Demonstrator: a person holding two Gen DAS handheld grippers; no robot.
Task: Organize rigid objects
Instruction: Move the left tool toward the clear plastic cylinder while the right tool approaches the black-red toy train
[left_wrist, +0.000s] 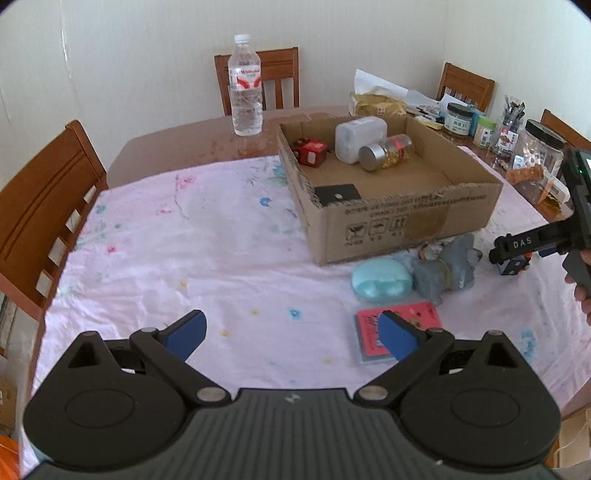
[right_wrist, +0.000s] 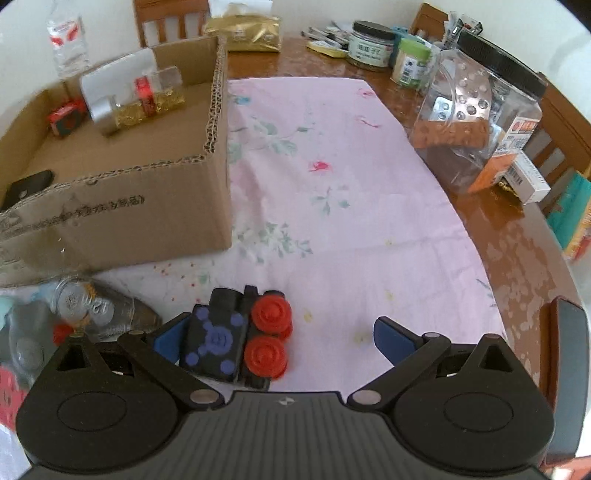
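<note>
A cardboard box (left_wrist: 406, 218) stands on the pink cloth. It holds a red cube toy (left_wrist: 312, 151), a white container (left_wrist: 358, 136) and a jar of gold bits (left_wrist: 388, 151). In front of it lie a teal case (left_wrist: 382, 282), a grey figurine (left_wrist: 448, 267) and a red card pack (left_wrist: 369, 339). My left gripper (left_wrist: 293, 334) is open above the cloth, its right finger over the card pack. My right gripper (right_wrist: 280, 338) is open around a black toy train (right_wrist: 229, 339) with red wheels, which lies against its left finger. A small glass bottle (right_wrist: 96, 308) lies to the left.
A water bottle (left_wrist: 245, 88) stands behind the box (right_wrist: 129, 214). Jars, a large clear plastic jar (right_wrist: 480, 110) and a gold bag (right_wrist: 251, 33) crowd the table's far right. Wooden chairs (left_wrist: 44, 206) ring the table. A hand (left_wrist: 581, 291) holds the right gripper (left_wrist: 511, 251).
</note>
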